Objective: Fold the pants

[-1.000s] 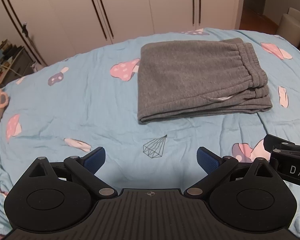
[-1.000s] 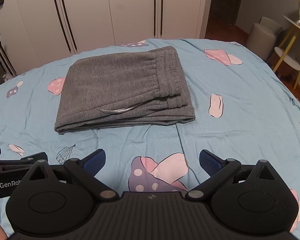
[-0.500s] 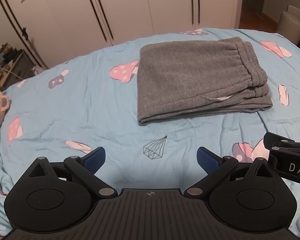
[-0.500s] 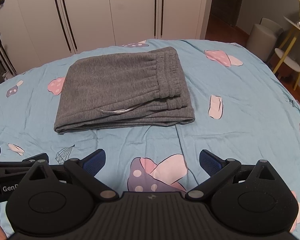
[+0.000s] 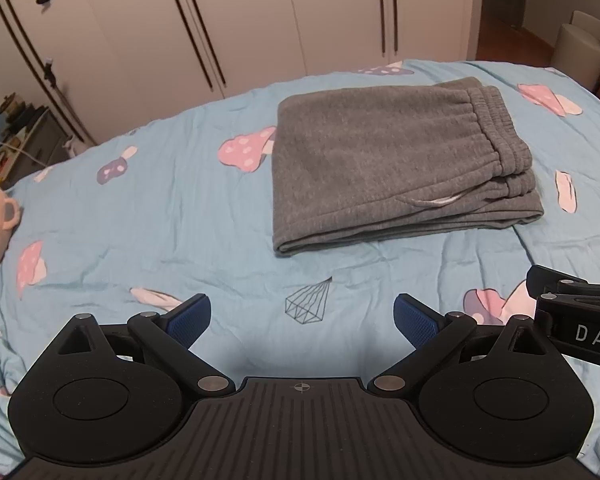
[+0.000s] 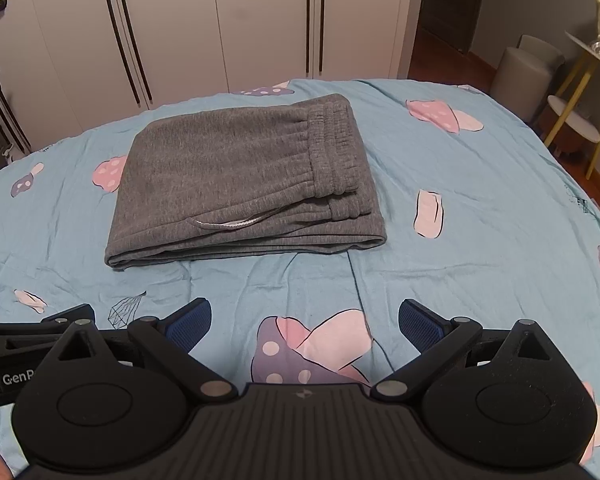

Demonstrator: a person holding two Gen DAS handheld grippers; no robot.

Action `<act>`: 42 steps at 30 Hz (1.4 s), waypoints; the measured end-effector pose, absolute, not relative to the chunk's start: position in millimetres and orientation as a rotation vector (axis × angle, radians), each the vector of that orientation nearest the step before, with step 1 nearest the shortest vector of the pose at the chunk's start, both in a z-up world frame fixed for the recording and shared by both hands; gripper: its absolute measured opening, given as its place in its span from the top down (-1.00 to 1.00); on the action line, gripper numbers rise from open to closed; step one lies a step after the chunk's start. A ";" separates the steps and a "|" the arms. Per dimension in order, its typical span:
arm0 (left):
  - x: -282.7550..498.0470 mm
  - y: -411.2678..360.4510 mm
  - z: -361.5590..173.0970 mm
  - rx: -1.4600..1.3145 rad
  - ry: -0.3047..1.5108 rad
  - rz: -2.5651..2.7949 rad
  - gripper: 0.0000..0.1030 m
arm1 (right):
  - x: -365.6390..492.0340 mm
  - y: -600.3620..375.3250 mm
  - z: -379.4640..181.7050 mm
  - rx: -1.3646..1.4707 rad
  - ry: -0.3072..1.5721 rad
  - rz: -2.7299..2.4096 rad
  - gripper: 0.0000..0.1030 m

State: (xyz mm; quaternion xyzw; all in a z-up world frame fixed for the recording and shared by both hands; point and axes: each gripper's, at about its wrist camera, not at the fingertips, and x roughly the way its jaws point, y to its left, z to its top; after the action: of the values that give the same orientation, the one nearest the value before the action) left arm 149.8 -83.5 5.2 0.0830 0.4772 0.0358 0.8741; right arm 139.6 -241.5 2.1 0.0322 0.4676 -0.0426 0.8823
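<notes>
Gray pants (image 6: 236, 176) lie folded flat on the blue mushroom-print bedsheet (image 6: 480, 208), waistband to the right. The right gripper (image 6: 305, 322) hovers nearer, jaws spread wide, holding nothing.

White letters "DAS", cut off by frame edge, on black body of right tool (image 5: 580, 320), seen at right margin of left wrist view. White letters "GenR", last letter partly hidden behind right tool's own linkage, on black body of left tool (image 6: 4, 354), seen at left margin of right wrist view. No other readable text, numbers or signs in either view.
</notes>
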 end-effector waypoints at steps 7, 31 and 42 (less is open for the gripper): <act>150.6 -85.0 5.0 0.185 0.990 0.080 -0.96 | 139.9 -241.7 2.7 0.066 0.973 -0.088 -0.94; 148.6 -87.2 5.3 0.183 0.978 0.075 -0.96 | 139.5 -241.8 6.8 0.061 0.953 -0.089 -0.94; 148.0 -87.0 5.3 0.180 0.979 0.076 -0.96 | 138.0 -241.2 7.6 0.055 0.947 -0.091 -0.94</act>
State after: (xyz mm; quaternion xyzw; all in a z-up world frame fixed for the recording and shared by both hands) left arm 148.0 -87.0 5.3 0.0865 0.4693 0.0364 0.8780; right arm 138.0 -241.2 7.6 0.0267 0.4559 -0.0437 0.8886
